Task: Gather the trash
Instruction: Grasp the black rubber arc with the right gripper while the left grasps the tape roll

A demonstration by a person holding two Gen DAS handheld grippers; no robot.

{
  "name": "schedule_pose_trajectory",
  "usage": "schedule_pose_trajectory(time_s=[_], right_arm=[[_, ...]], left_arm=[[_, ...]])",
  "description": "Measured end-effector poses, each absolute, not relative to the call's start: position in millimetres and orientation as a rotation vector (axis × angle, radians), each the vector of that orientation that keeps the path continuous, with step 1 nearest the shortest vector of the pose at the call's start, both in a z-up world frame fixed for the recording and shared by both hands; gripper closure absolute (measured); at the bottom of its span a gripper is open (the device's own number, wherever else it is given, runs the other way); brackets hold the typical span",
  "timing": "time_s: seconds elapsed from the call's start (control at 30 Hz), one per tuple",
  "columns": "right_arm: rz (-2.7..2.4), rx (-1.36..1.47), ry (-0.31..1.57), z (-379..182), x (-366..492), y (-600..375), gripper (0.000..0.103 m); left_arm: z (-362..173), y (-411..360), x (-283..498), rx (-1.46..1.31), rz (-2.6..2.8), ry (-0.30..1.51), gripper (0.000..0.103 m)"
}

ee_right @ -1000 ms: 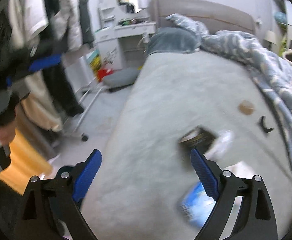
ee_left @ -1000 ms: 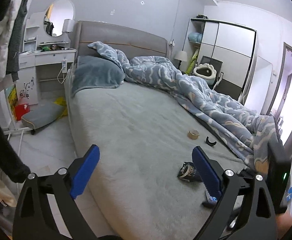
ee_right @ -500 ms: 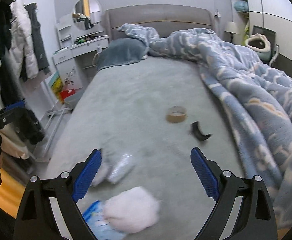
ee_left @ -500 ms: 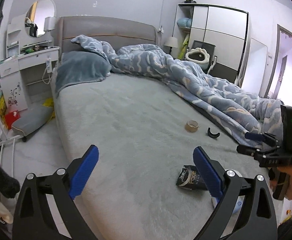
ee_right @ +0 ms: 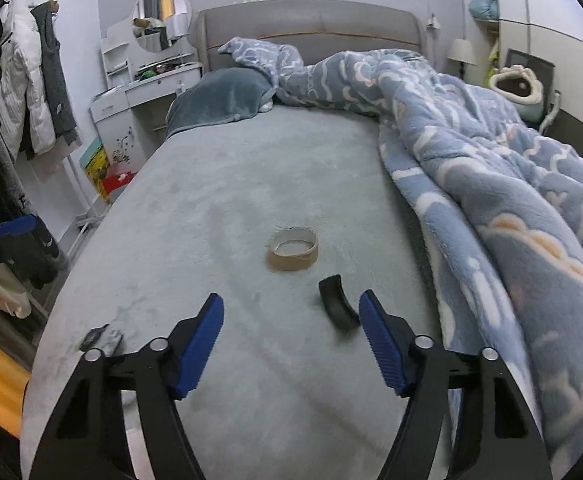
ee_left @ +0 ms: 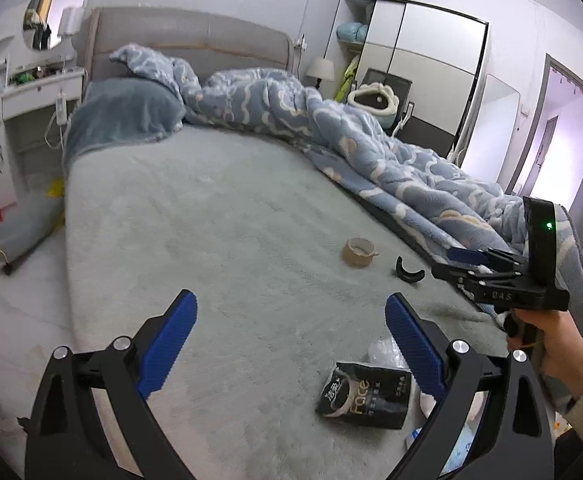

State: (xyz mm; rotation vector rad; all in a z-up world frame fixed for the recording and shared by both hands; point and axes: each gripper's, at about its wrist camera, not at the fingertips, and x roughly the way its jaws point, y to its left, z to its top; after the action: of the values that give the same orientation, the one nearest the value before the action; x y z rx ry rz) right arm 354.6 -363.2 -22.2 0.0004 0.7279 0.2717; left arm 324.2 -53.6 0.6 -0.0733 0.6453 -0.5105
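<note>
So the right gripper (ee_right: 291, 344) is hanging over the grey bed sheet (ee_right: 231, 184) with its jaws closing and nothing pinched yet; the curved black plastic piece (ee_right: 337, 304) sits just inside the right-hand pad, not centred at all. That's my first worry: if the jaws close from here, one pad reaches it first and will probably shove or flip it sideways on the fluffy sheet instead of trapping it. It's also a thin arc lying flat, so the pads could just skate over the top or bite into the fleece along with it. The near-empty tape roll (ee_right: 292, 249) is a bit farther up the bed, apart from the black piece, and it's light, so a clumsy nudge could send it rolling toward the blue cloud-pattern blanket (ee_right: 491, 184), where small stuff would get lost in the folds. The left gripper (ee_left: 291, 344) is spread wide, holding nothing, with the black "Face" packet (ee_left: 365, 396) and some crumpled white wrapper (ee_left: 383, 350) near its right finger. That packet is flat and glossy, so grabbing it edge-on looks slippery, and it's close to the foot edge of the mattress, so a push could slide it off.
</note>
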Motion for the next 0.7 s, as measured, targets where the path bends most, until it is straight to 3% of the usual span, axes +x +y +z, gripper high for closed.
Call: schedule_pose_trajectory(time_s=[0.4, 0.53, 0.7], right_arm=[[0.381, 0.0, 0.798, -61, 403, -383, 0.05], [0.398, 0.019, 0.839, -79, 413, -384, 0.06], [0.406, 0.042, 0.838, -83, 421, -387, 0.063]], left_arm=[[-28, -91, 399, 0.02, -0.585, 0.701, 0.008], [-36, -119, 423, 0.08, -0.648, 0.731, 0.013], [-43, -163, 448, 0.18, -0.735, 0.765, 0.016]])
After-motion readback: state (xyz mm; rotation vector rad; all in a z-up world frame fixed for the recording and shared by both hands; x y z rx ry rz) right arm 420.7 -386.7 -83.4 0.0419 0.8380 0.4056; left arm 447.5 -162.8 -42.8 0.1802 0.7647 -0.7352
